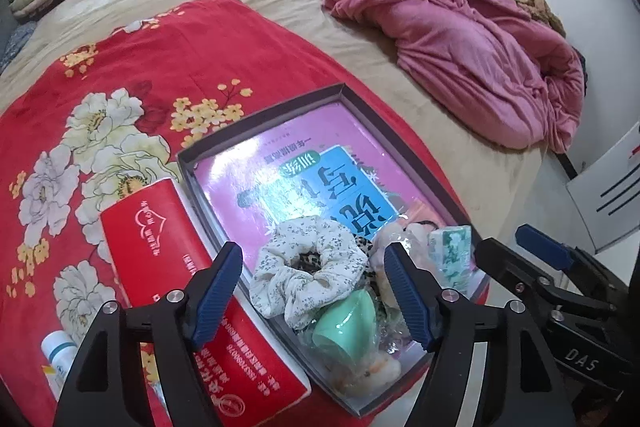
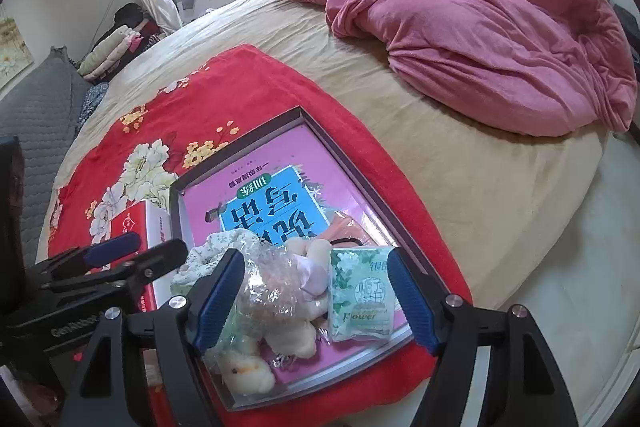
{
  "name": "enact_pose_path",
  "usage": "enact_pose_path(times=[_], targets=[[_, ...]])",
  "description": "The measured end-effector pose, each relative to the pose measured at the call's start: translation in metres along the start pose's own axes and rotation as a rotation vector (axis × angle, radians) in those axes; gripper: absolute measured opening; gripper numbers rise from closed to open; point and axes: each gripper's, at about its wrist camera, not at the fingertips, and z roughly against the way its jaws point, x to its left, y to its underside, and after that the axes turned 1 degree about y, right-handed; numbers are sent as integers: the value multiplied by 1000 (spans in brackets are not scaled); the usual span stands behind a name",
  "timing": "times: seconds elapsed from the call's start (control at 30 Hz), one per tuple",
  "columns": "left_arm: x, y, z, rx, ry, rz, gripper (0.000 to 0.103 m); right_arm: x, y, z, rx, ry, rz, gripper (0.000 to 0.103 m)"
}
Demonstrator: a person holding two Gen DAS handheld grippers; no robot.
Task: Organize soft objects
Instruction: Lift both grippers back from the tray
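Observation:
A shallow dark-rimmed box [image 1: 260, 119] lies on a red flowered blanket [image 1: 120, 67] and holds a pink book [image 1: 304, 163]. On the book's near end sit a white floral scrunchie [image 1: 308, 267], a mint-green cup [image 1: 348, 315], cream plush toys in clear plastic [image 2: 280, 307] and a green tissue packet [image 2: 362, 295]. My left gripper [image 1: 314, 259] hangs open over the scrunchie, its pads clear of the fabric. My right gripper [image 2: 316, 259] is open too, straddling the plastic-wrapped plush and the packet without pressing on them.
A red tissue box [image 1: 168, 255] lies against the box's left side, with a white tube [image 1: 60, 351] beside it. A crumpled pink quilt [image 1: 440, 19] fills the far right of the bed. The bed's edge drops off at right [image 2: 580, 227]. Folded clothes [image 2: 116, 47] are stacked at the far left.

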Motion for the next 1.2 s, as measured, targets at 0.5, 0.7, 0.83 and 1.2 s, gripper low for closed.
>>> enact_pose_path(times=[0.5, 0.7, 0.83, 1.2], targets=[[3, 18, 63, -77, -22, -4, 77, 1, 1, 32, -28, 7, -67, 74], [10, 26, 89, -111, -27, -3, 77, 10, -1, 52, -69, 13, -61, 74], [15, 32, 106, -132, -42, 6, 77, 19, -1, 63, -82, -5, -47, 75], [38, 58, 147, -168, -91, 29, 77, 57, 5, 89, -119, -35, 21, 76]])
